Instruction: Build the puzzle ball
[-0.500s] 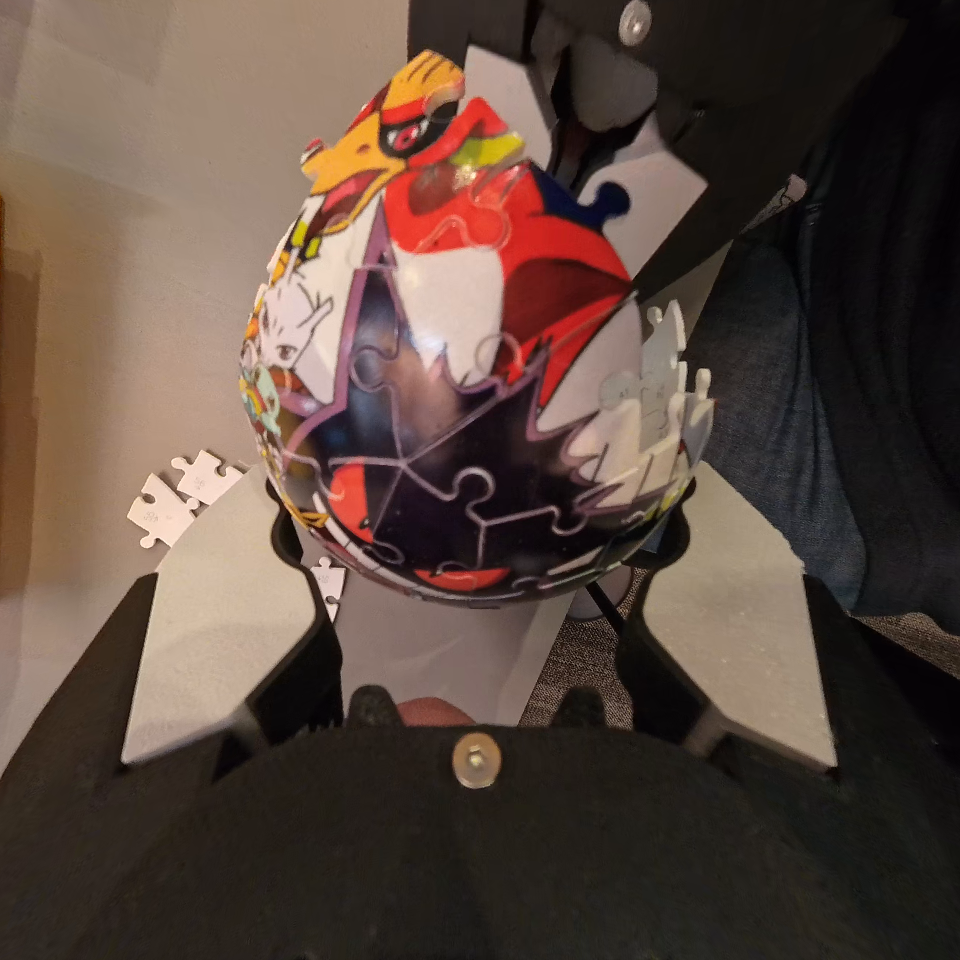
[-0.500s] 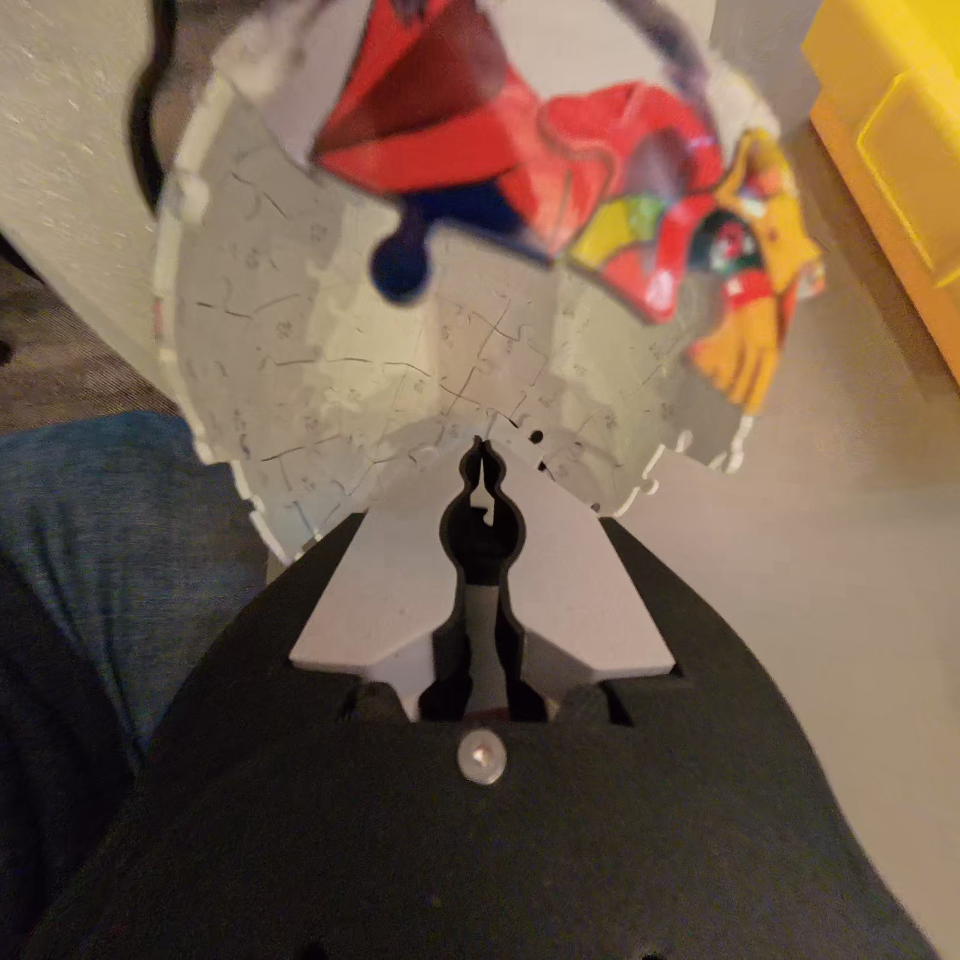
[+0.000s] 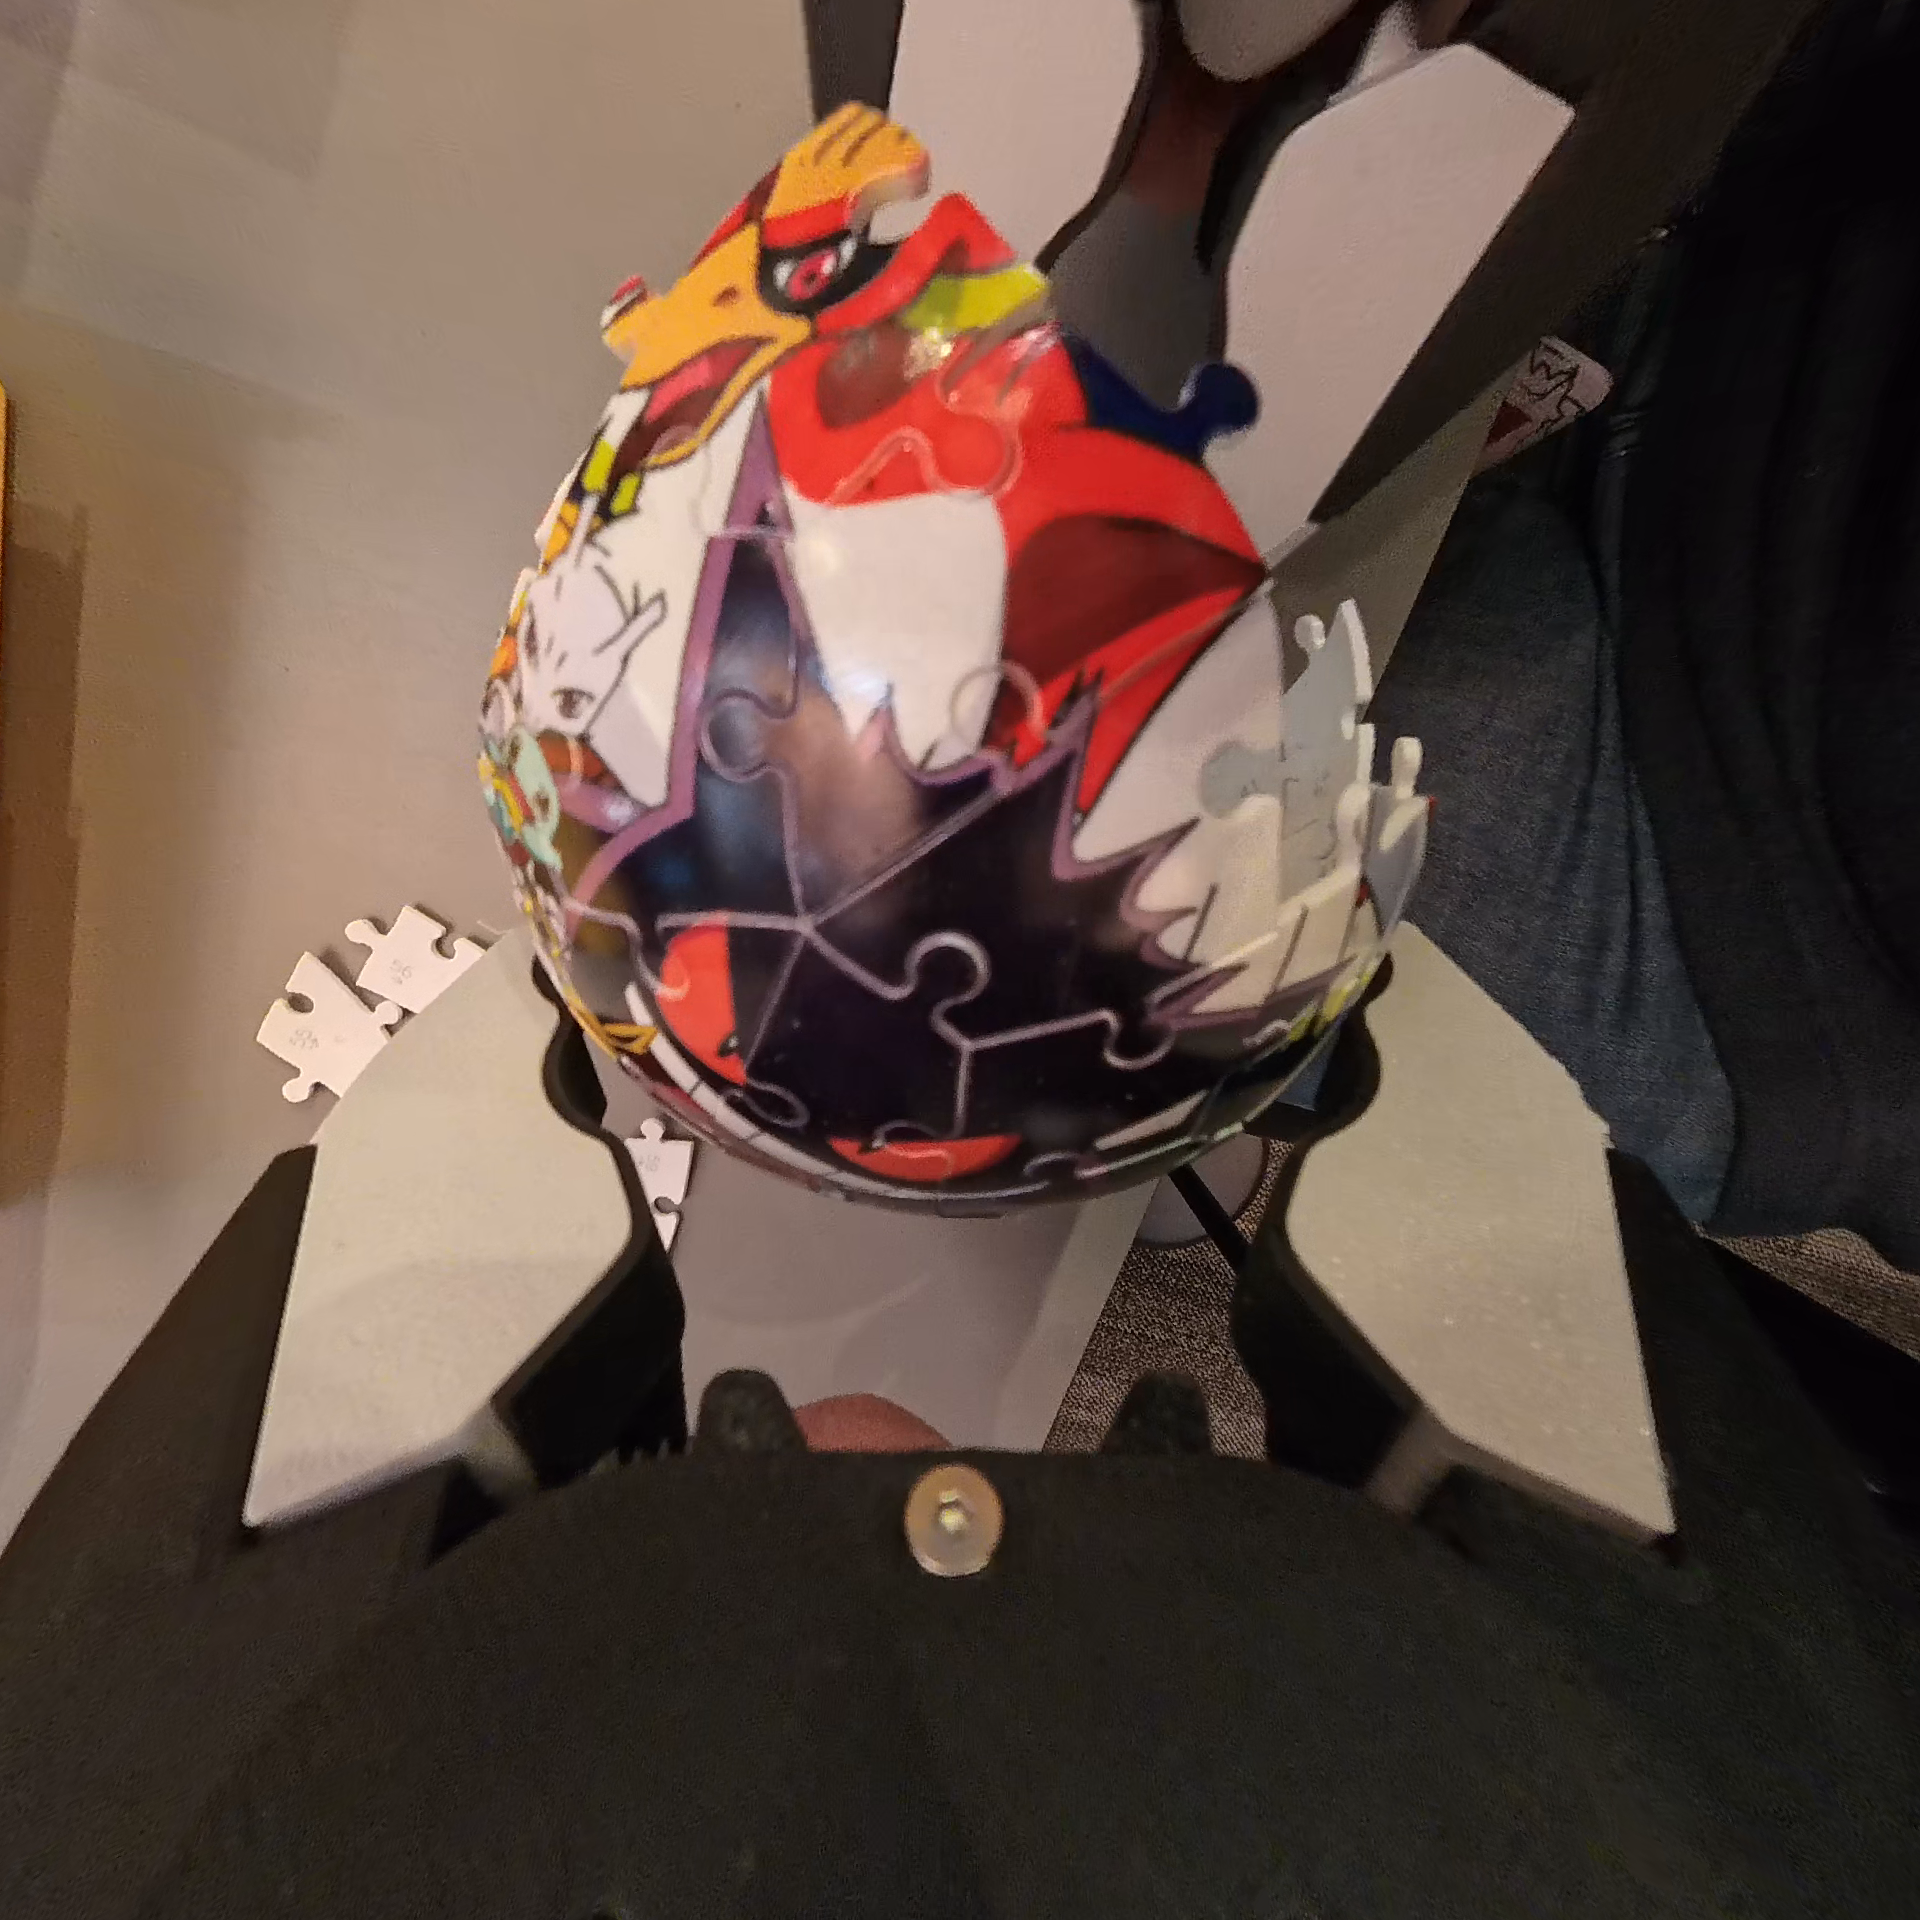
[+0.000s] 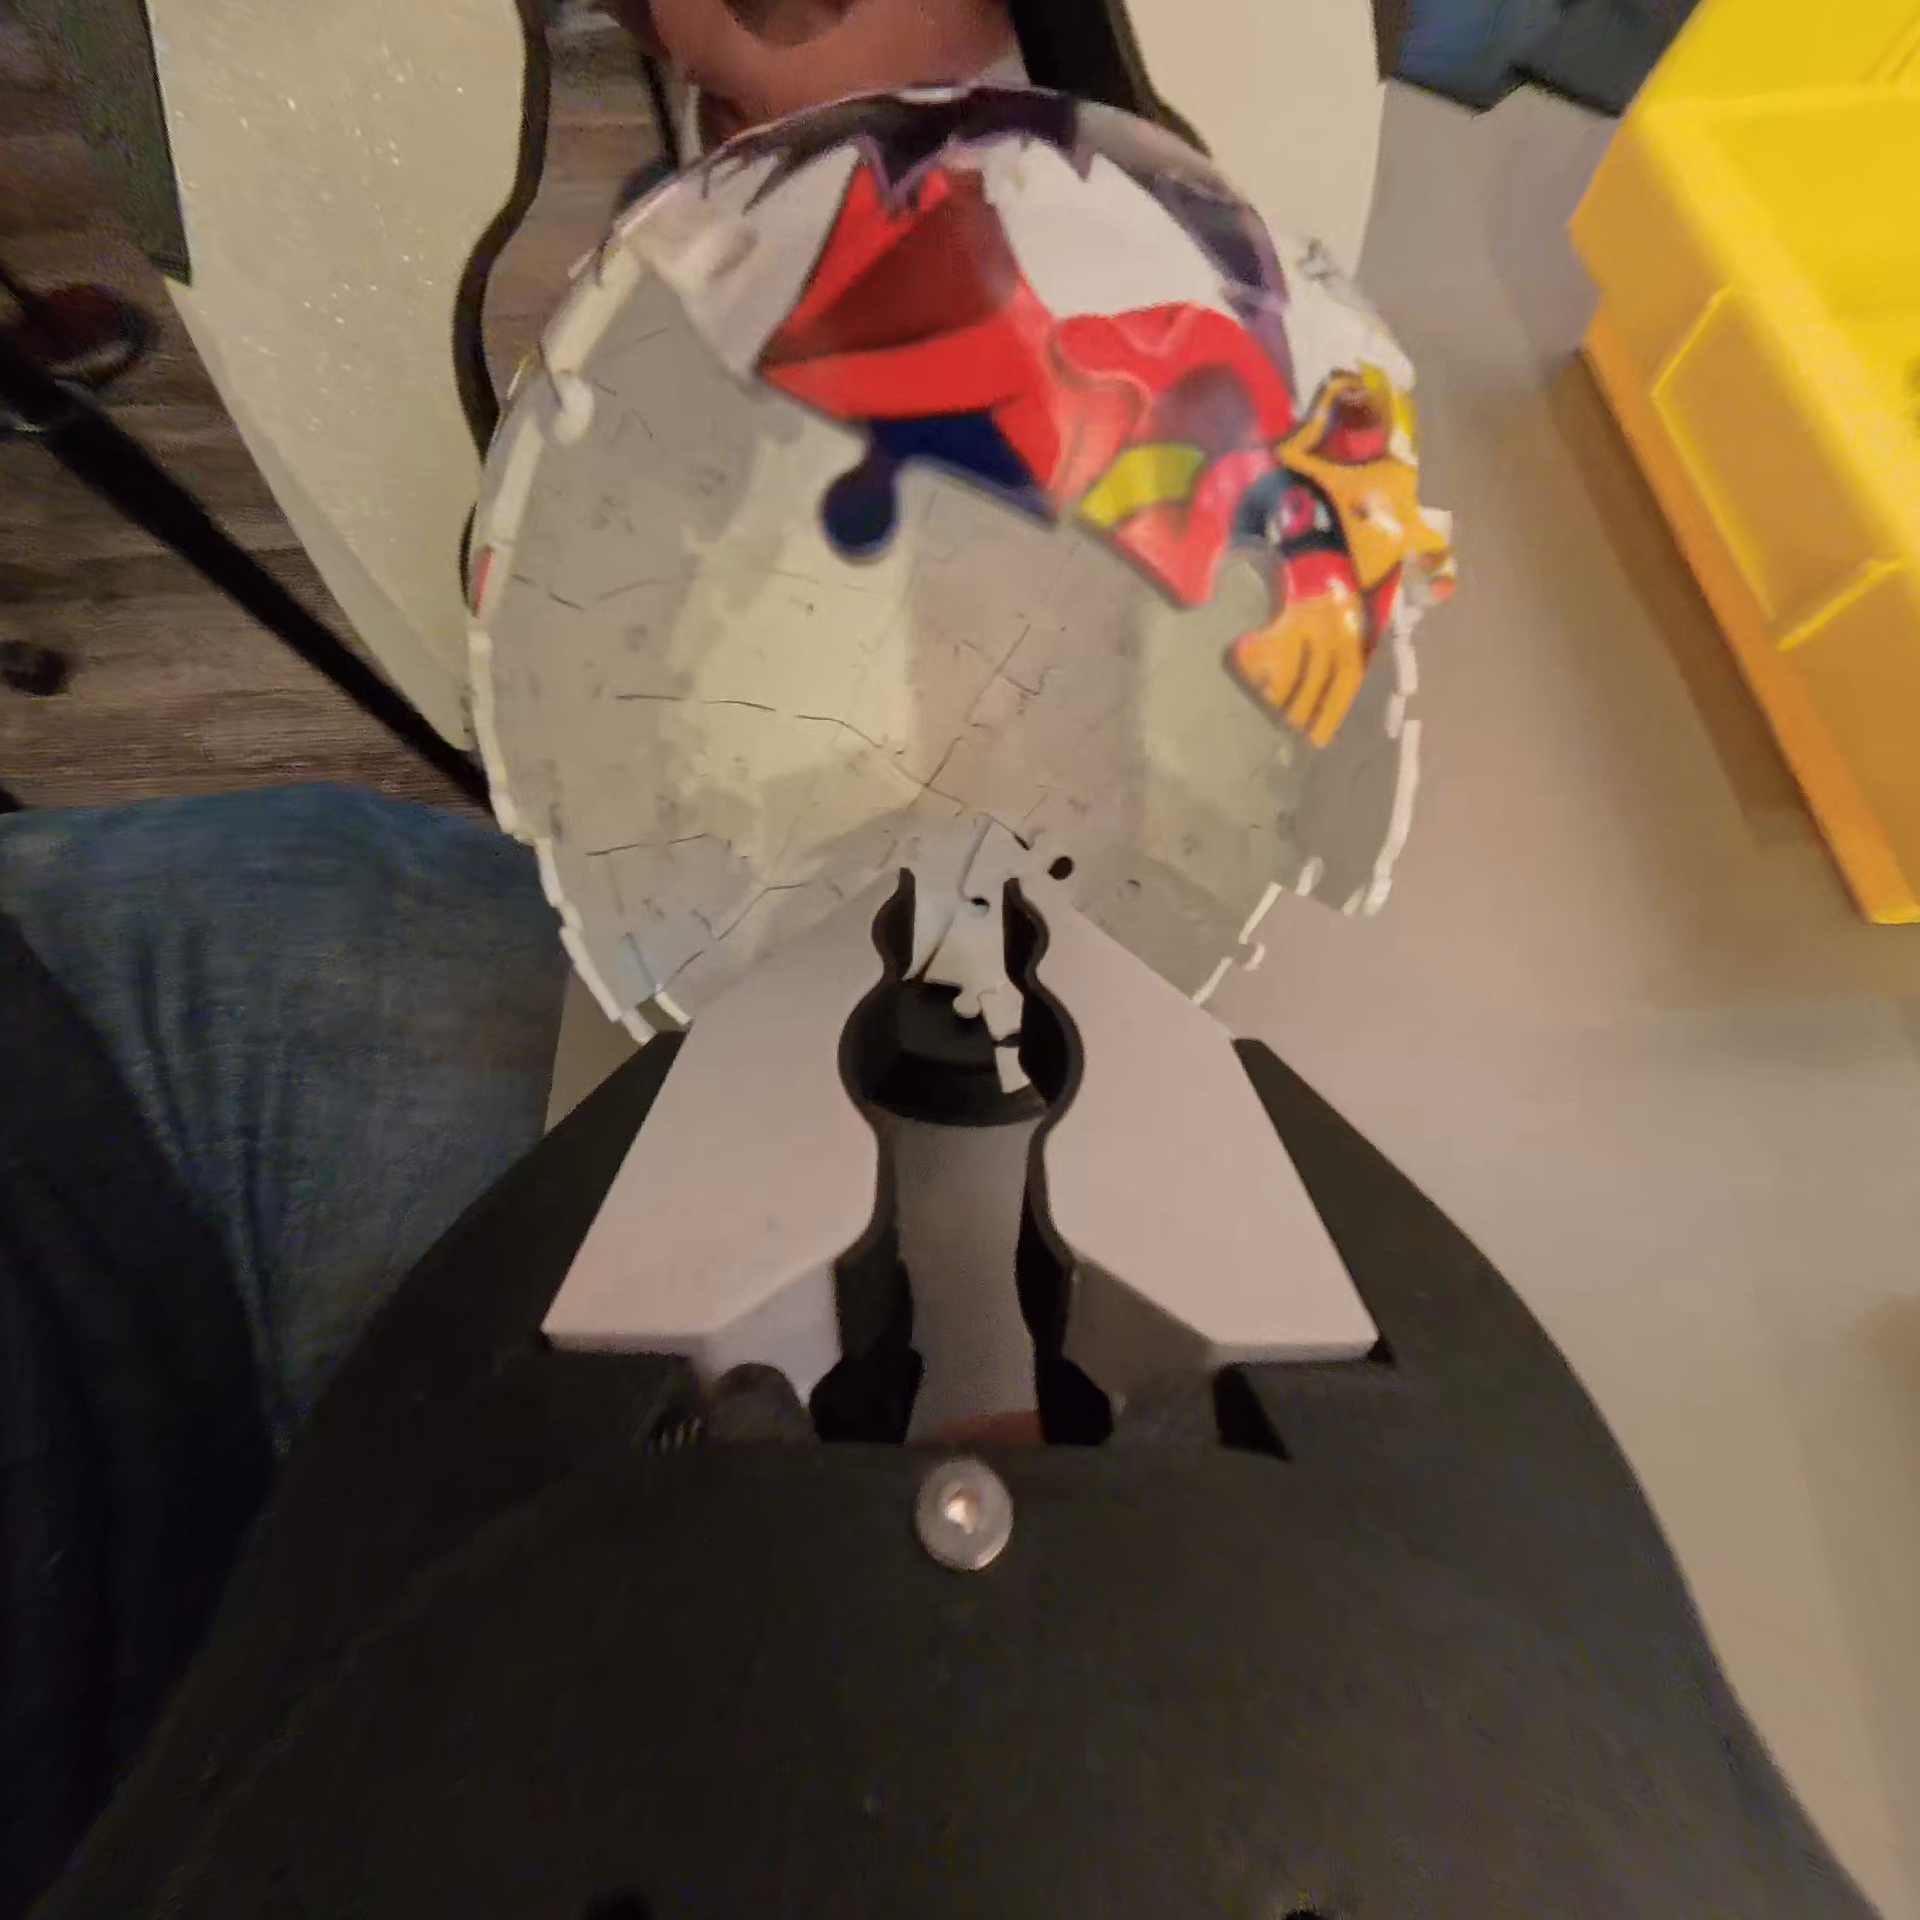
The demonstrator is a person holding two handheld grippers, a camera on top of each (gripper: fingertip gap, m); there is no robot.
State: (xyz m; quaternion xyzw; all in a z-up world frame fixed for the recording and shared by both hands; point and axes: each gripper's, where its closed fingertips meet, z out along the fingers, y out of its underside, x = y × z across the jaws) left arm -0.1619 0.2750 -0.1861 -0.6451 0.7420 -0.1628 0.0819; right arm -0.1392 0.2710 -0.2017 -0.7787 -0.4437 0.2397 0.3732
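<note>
The partly built puzzle ball (image 3: 935, 727) is a glossy shell with red, black, white and orange cartoon pictures. My left gripper (image 3: 956, 1039) is shut on its lower part, one finger on each side. In the right wrist view the ball (image 4: 831, 675) shows its open side and pale grey inside. My right gripper (image 4: 964, 904) is at the ball's near rim with its jaws slightly apart. A white puzzle piece (image 4: 977, 935) sits between them at the rim. The right gripper's fingers (image 3: 1455, 260) show above the ball in the left wrist view.
Two loose white pieces (image 3: 353, 987) lie face down on the beige table, with another (image 3: 660, 1174) under the ball. A yellow bin (image 4: 1766, 468) stands at the right. A person's leg in jeans (image 4: 260, 1039) is at the left, close to the ball. One gripper's finger ends stand about 5 cm off the other's.
My right gripper's jaws were shut tip to tip and have now parted a little around the white piece at the rim. The ball stays in my left gripper.
</note>
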